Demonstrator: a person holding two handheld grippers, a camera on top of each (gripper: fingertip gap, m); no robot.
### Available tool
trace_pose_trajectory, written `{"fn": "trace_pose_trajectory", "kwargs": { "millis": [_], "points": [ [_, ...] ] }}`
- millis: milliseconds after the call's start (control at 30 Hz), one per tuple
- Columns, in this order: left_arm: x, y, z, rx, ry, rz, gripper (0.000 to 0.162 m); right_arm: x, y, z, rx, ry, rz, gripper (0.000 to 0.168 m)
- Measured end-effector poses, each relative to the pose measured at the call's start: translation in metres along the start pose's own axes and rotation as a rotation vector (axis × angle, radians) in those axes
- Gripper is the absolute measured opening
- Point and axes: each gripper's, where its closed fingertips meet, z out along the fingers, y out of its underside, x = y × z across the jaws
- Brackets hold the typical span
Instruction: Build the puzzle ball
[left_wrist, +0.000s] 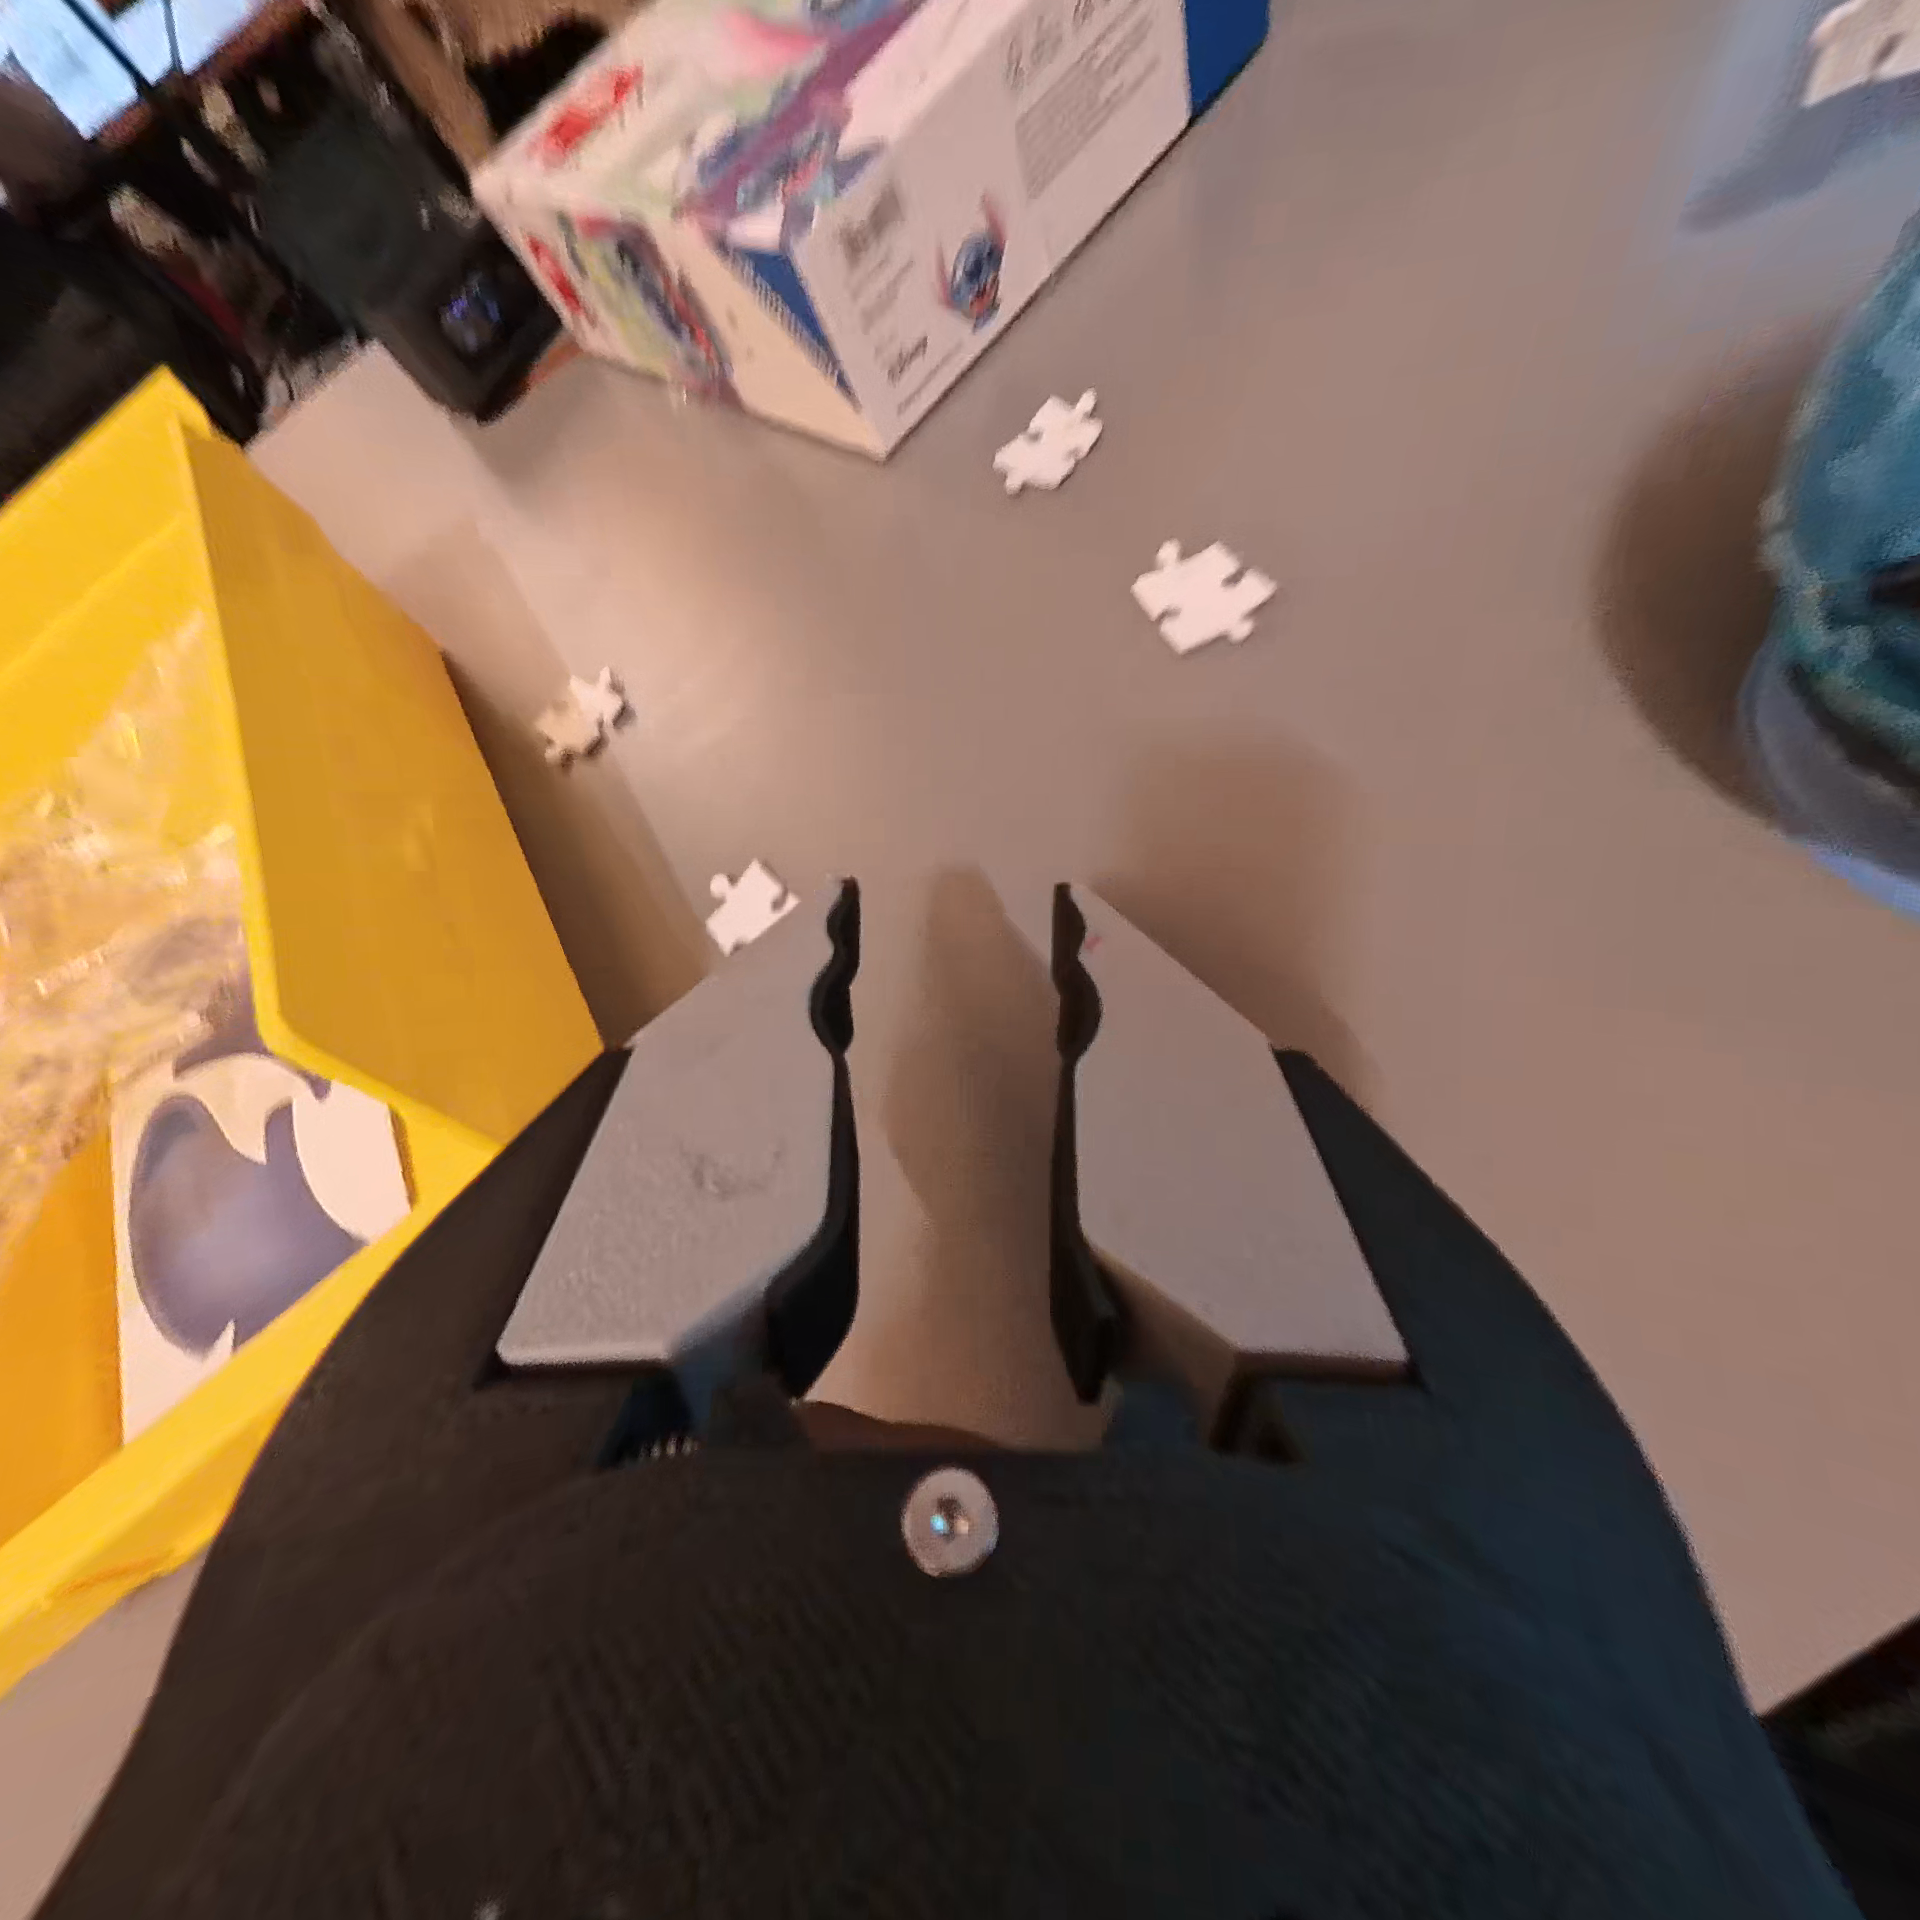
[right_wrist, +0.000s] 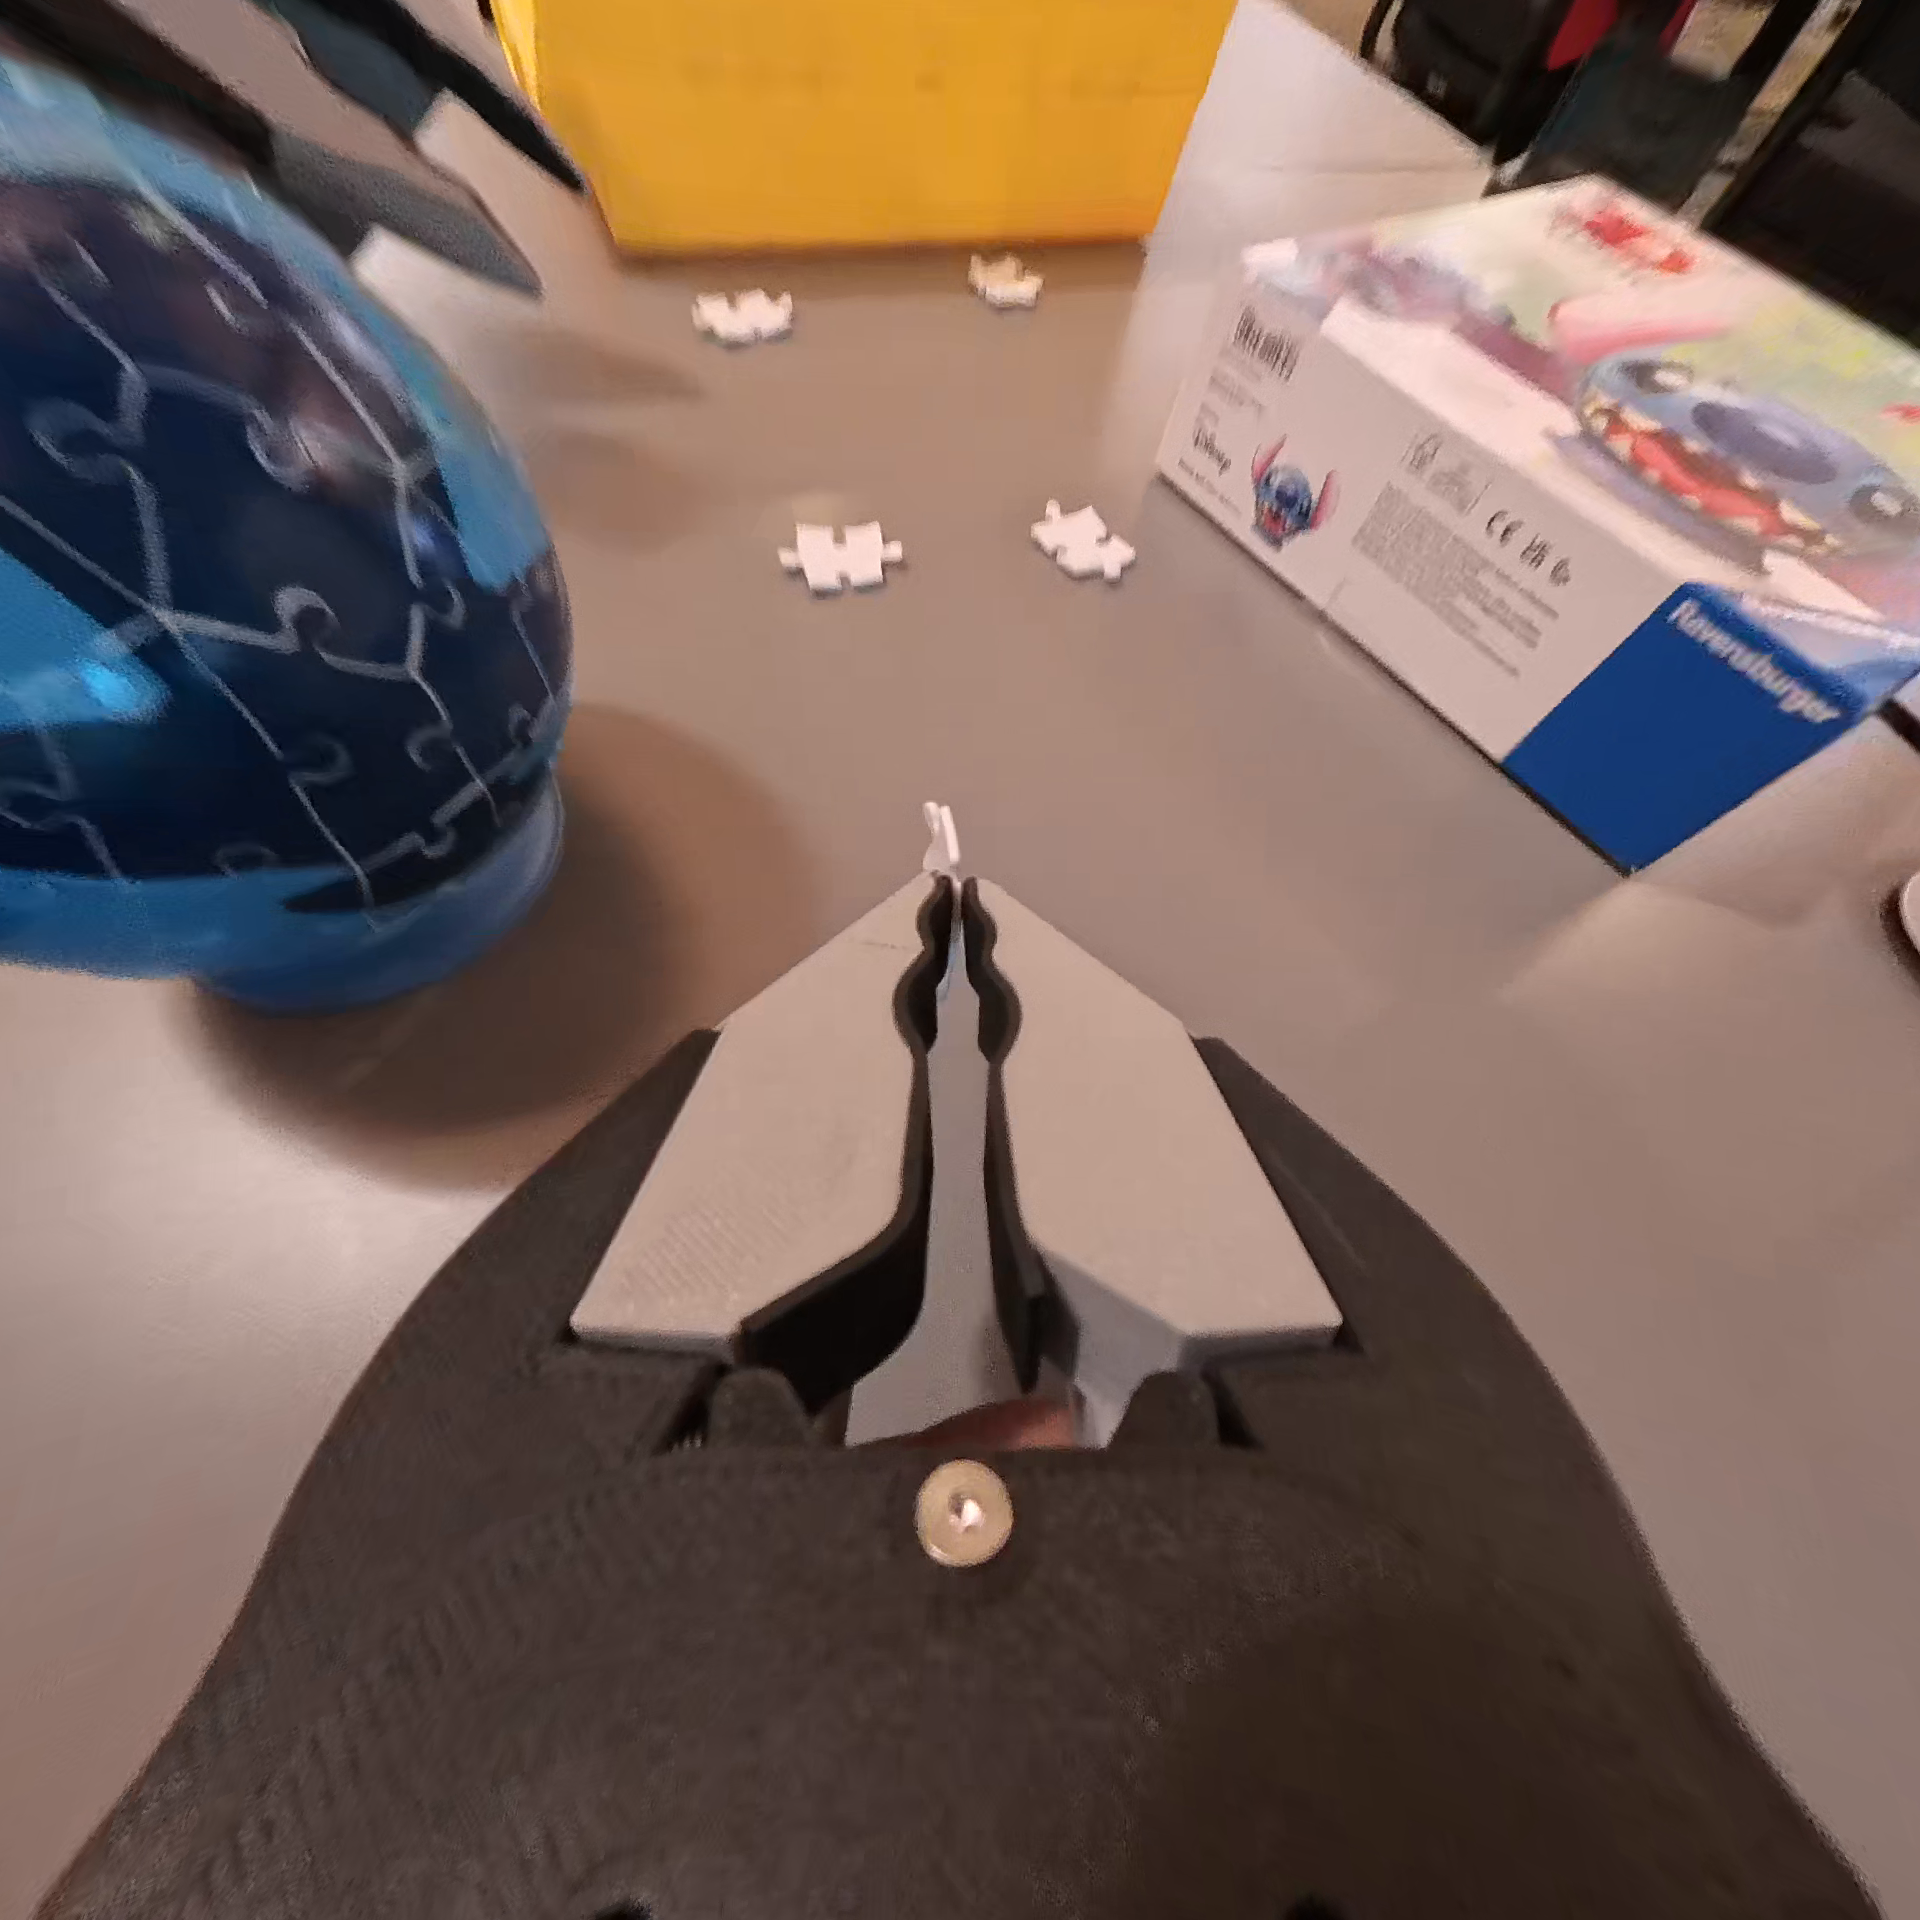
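The partly built blue puzzle ball (right_wrist: 239, 623) stands on a blue base at the left of the right wrist view; it shows blurred at the right edge of the left wrist view (left_wrist: 1849, 582). My right gripper (right_wrist: 957, 883) is shut on a white puzzle piece (right_wrist: 940, 836) held edge-on, just right of the ball. My left gripper (left_wrist: 954, 891) is open and empty above the grey table. Several white loose pieces lie on the table, such as one (left_wrist: 1203, 596), another (left_wrist: 1049, 442) and one (right_wrist: 842, 556).
A yellow bin (left_wrist: 343, 831) with a plastic bag and a printed sheet stands at the left; it also shows in the right wrist view (right_wrist: 883, 114). The puzzle's box (left_wrist: 862, 208) lies at the far side, also seen in the right wrist view (right_wrist: 1558, 488). My hands' fingertips stand some 25 centimetres from each other.
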Motion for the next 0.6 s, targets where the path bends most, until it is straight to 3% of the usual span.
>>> {"fn": "trace_pose_trajectory", "kwargs": {
  "millis": [167,333,500,600],
  "points": [
    [0.037,-0.068,-0.013,0.186,0.109,0.161,0.035,-0.024,-0.056,-0.020,0.275,-0.174,0.101,0.000],
    [0.092,-0.138,-0.033,0.326,0.277,0.325,0.030,-0.057,-0.095,-0.037,0.457,-0.332,0.074,0.000],
    [0.140,-0.173,-0.055,0.386,0.491,0.369,0.028,-0.071,-0.120,-0.062,0.616,-0.427,0.094,0.000],
    [0.156,-0.182,-0.056,0.392,0.537,0.365,0.028,-0.076,-0.126,-0.070,0.663,-0.475,0.125,0.000]
  ]
}}
